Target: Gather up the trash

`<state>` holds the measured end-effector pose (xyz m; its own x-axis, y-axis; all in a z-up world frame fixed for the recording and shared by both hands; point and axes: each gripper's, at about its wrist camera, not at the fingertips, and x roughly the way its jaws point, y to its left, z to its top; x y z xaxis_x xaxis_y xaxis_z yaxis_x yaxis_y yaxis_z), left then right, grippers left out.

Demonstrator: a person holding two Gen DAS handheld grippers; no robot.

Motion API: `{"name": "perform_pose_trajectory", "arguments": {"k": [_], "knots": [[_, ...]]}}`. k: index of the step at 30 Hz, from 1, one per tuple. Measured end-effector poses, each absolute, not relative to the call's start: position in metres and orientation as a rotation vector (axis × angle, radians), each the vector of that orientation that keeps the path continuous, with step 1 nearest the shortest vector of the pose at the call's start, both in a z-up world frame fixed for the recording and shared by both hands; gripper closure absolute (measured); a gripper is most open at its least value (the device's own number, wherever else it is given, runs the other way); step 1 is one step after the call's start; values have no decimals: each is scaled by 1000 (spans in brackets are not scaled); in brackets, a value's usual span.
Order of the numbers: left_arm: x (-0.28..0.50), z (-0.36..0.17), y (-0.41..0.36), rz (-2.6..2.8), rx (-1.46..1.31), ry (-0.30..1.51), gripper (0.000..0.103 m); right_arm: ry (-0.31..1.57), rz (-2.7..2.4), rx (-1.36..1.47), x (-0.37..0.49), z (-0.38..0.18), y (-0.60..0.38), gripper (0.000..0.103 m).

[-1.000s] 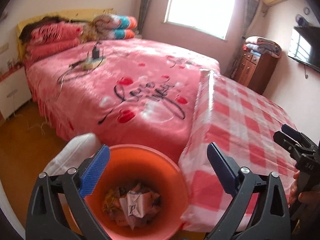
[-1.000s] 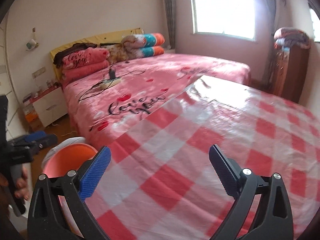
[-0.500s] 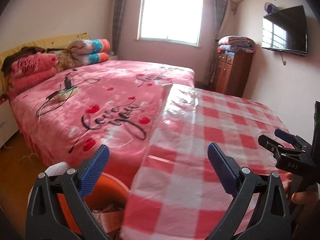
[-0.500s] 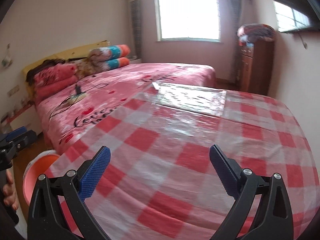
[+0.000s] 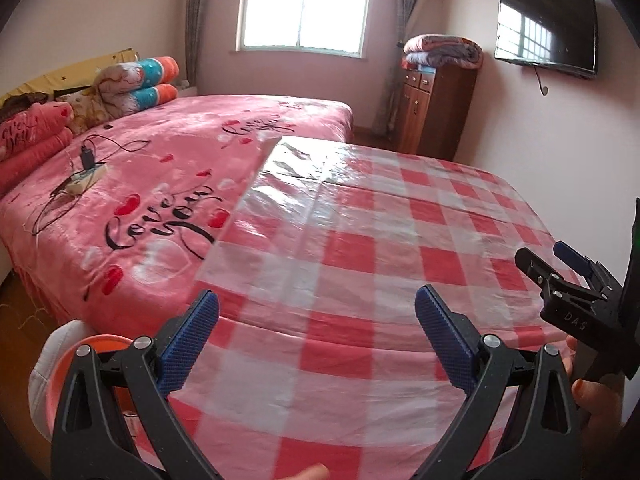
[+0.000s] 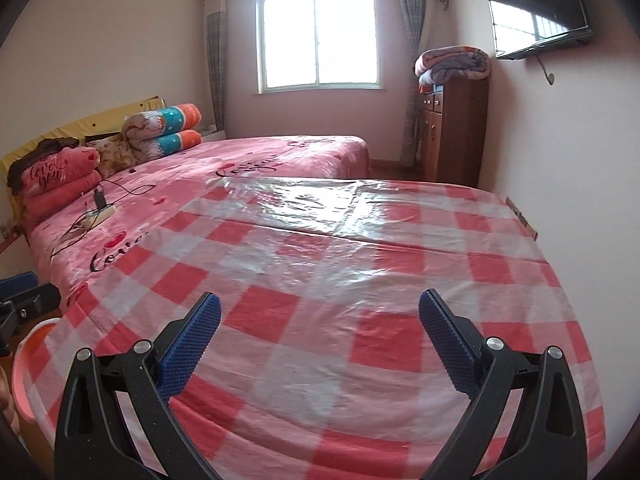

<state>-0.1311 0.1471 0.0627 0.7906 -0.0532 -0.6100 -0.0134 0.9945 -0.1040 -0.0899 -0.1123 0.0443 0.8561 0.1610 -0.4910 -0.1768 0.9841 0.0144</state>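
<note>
The left gripper (image 5: 316, 334) hovered over the near left part of the tabletop (image 5: 360, 248), which was covered with a glossy red-and-white checked plastic cloth. Its jaws stood wide apart with nothing between them. The right gripper (image 6: 320, 336) hung above the near edge of the same tabletop, jaws likewise spread wide and empty. In the left wrist view the right gripper (image 5: 560, 268) also showed at the right edge, held in a hand (image 5: 596, 396), over the near right corner of the tabletop.

The orange trash bin (image 5: 56, 384) stood on the floor just beside the near left corner of the tabletop, lower than its surface, with a white liner or bag at its outer rim. Only a slice of it was visible behind the left gripper's frame; its contents could not be made out. In the right wrist view its rim (image 6: 28, 354) peeked out at the far left.

Beyond the left edge of the tabletop lay a bed (image 5: 168, 168) with a pink blanket. A power strip (image 5: 86, 178) with a charger and cords rested on it. Folded quilts (image 5: 136, 84) were stacked at the headboard. A wooden cabinet (image 5: 436, 112) stood by the far wall under the window, and a television (image 5: 546, 26) was mounted on the right wall.
</note>
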Motion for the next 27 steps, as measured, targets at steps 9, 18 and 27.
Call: {"name": "perform_pose_trajectory", "arguments": {"k": [9,18,27], "knots": [[-119,60,111,-56,-67,673,4,499,144,-31,-90,45,-133,5],[-107,57,74,-86,-44,692,4,476,76,-4,-91,52,-162,5],[-92,59,37,-92,-10,687,4,453,15,28,-94,58,-193,5]]}}
